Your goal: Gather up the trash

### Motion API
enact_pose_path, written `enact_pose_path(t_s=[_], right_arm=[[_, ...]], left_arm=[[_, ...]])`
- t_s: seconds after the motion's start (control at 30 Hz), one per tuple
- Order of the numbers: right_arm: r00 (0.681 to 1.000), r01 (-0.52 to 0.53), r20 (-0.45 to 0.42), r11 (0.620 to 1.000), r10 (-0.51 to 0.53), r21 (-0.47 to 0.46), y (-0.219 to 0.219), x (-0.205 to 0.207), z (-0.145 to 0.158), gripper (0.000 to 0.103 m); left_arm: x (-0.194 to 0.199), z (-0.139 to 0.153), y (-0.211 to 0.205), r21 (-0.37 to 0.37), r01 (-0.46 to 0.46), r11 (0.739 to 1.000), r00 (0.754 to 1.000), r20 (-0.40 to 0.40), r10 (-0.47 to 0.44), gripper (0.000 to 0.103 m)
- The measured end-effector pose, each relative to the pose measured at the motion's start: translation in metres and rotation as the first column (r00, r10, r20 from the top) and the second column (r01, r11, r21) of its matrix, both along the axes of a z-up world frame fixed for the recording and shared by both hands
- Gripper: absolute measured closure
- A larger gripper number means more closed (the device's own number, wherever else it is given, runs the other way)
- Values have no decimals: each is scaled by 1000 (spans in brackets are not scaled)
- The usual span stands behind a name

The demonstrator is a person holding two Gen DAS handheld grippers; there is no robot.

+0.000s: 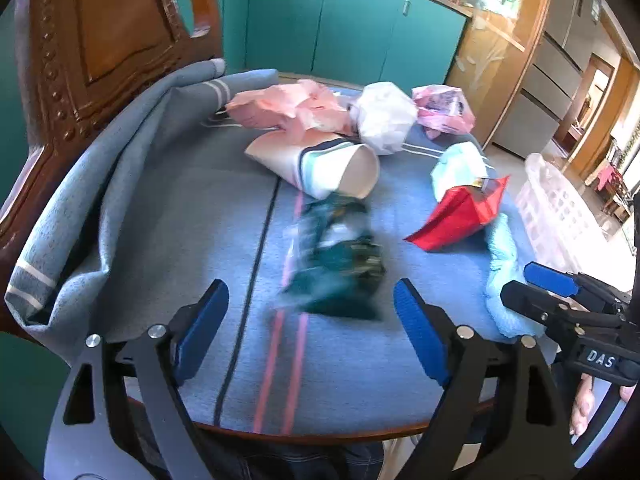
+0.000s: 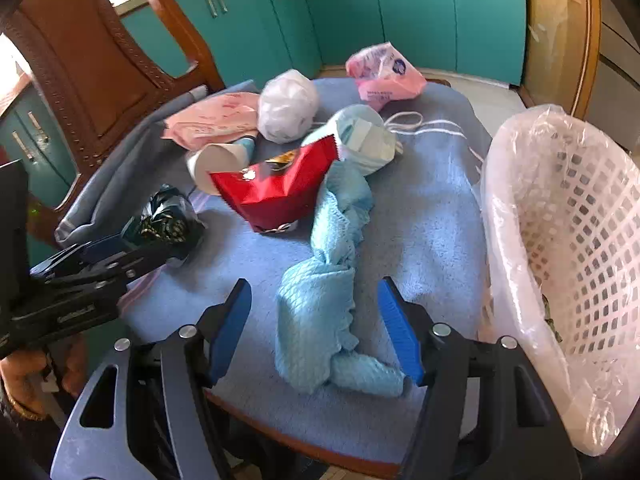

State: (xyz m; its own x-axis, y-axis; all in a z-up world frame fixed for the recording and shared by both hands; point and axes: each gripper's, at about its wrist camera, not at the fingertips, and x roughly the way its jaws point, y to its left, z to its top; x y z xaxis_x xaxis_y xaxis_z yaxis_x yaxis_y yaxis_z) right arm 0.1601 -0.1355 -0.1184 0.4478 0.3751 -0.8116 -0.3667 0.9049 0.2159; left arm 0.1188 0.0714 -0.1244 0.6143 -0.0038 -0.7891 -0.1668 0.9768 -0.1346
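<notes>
Left gripper (image 1: 310, 328) jaws apart, nothing pinched; a dark green wrapper (image 1: 340, 260), blurred, lies on the blue cloth (image 1: 200, 220) just ahead of its pads, near the table's front edge. Right gripper (image 2: 316, 328) jaws apart too, straddling a light blue rag (image 2: 316, 308) at the front edge, pads apparently clear of it, though the near end lies close by the right pad. Remaining trash mid-table and toward the far edge: red packet (image 2: 276, 196), paper cup (image 1: 320, 164), face mask (image 2: 364, 140), white bag (image 2: 286, 106), pink wrapper (image 2: 216, 122), pink pack (image 2: 382, 74); lined white basket (image 2: 560, 240) stands off the right edge.
</notes>
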Motion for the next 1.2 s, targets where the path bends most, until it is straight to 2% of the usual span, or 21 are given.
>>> enact_pose_path(t_s=[0.23,0.37,0.43,0.5,0.53,0.63,0.7,0.77,0.87,1.07,1.2], right_arm=[[1000,13,11,999,-13,-48,8,3,-11,38],[998,14,67,991,-5,-136,15,-1,-12,39],[997,8,80,989,4,-150,17,-3,-13,43],[997,-15,76,989,26,-150,19,-5,-14,61],[996,-24,82,988,37,-155,20,-7,-14,66],[993,-32,103,985,49,-168,21,-11,-11,69],[993,-38,105,988,55,-153,20,-13,-7,69],[991,-37,119,988,54,-147,18,-18,-2,69],[989,-36,140,990,56,-135,15,-24,7,69],[988,-19,150,993,37,-120,7,-26,15,69],[991,3,136,994,12,-106,2,-23,13,69]], left_arm=[[4,-4,8,-21,-24,1000,1000,-7,23,14],[11,-4,8,-13,-37,999,999,-10,37,14],[17,-4,8,-9,-47,999,999,-13,47,14],[20,-5,7,-7,-48,999,999,-15,48,14],[22,-5,5,1,-46,999,999,-14,46,14],[25,-4,-2,39,-43,998,999,-7,43,14],[26,-4,-7,58,-35,998,999,-6,35,17],[27,-4,-9,66,-24,997,1000,-12,25,30],[28,-7,-12,75,-11,997,1000,-22,12,41],[27,-8,-17,106,4,994,1000,-22,-1,50],[23,-5,-14,95,-3,995,1000,-18,5,52]])
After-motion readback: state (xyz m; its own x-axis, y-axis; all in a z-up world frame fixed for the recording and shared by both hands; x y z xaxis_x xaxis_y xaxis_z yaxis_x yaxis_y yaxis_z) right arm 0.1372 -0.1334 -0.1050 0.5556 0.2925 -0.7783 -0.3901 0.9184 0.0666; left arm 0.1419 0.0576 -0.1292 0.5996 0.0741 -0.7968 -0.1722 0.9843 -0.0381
